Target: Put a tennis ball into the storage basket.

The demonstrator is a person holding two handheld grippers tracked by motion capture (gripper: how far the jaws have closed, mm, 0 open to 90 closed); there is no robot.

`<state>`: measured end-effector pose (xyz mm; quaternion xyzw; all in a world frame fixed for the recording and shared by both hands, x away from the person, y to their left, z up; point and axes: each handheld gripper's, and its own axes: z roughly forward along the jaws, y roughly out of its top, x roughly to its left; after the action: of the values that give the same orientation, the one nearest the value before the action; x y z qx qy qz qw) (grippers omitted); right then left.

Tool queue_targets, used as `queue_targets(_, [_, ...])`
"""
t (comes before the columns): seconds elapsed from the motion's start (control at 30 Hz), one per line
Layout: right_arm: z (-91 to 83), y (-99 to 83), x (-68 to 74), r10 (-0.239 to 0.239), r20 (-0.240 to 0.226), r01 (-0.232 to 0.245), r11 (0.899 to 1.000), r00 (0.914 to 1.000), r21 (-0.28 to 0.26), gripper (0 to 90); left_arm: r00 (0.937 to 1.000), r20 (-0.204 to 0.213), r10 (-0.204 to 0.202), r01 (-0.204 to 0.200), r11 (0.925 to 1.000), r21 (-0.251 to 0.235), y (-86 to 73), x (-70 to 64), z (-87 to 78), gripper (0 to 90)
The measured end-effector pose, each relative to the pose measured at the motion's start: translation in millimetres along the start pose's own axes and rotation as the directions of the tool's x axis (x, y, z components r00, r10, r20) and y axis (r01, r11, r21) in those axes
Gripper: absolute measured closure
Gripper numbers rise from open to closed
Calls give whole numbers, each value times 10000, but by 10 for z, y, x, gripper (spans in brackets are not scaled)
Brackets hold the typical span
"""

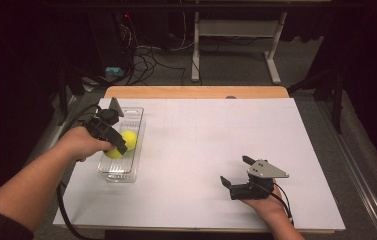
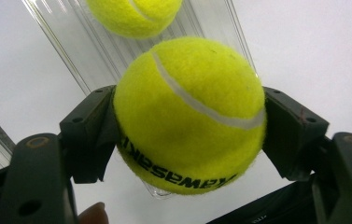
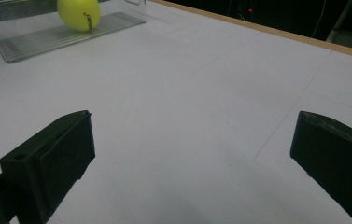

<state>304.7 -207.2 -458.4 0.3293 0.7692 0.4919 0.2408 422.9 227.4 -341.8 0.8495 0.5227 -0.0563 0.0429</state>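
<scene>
White table (image 1: 201, 150) | tennis ball (image 2: 190, 114) clamped between left gripper (image 2: 190, 135) jaws

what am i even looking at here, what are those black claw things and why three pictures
The claws are hand-held grippers: a person holds one in each hand and works them at a white table. The wide picture is from a camera above the table. The other two come from small cameras riding on each gripper, looking along its black jaws.

On the table's left stands a clear plastic tray with a tennis ball inside it. The left gripper is shut on a second tennis ball, held over the tray. The right gripper rests near the front right of the table, its jaws wide open with nothing between them.
</scene>
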Motion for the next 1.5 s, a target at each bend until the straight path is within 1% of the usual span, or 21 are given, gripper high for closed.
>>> queue_targets(0.3, [5,-3,9,4,-15,-4,10000,10000,37,0,10000,9,41,-41,9999,142,-12,-7,81,270])
queue_targets(0.53, [6,0,14,-87,13,87,10000,10000,40,0,9999,-69,140,-138,9996,251,-2,-37,151,269])
queue_targets(0.6, [4,1,18,-23,10,23,10000,10000,41,1,9998,-106,145,-142,9996,258,-2,-39,171,269])
queue_targets(0.8, [3,-1,16,-50,13,50,10000,10000,48,1,9998,-109,166,-162,9993,329,-6,-38,220,267])
queue_targets(0.9, [4,0,18,-26,13,26,10000,10000,32,2,9997,-174,177,-171,9993,338,-8,-44,247,266])
queue_targets(1.13, [8,0,18,-70,-6,70,10000,10000,49,2,9994,-220,250,-243,9992,320,6,-64,263,264])
queue_targets(1.17, [9,0,17,-86,-4,86,10000,10000,36,2,9994,-202,287,-279,9988,390,11,-70,264,264])
queue_targets(1.2, [10,-1,16,-77,-6,77,10000,10000,36,2,9991,-270,316,-306,9988,386,11,-78,267,264])
queue_targets(1.5, [9,0,17,-48,-18,48,10000,10000,33,3,9991,-280,318,-309,9990,322,0,-77,253,263])
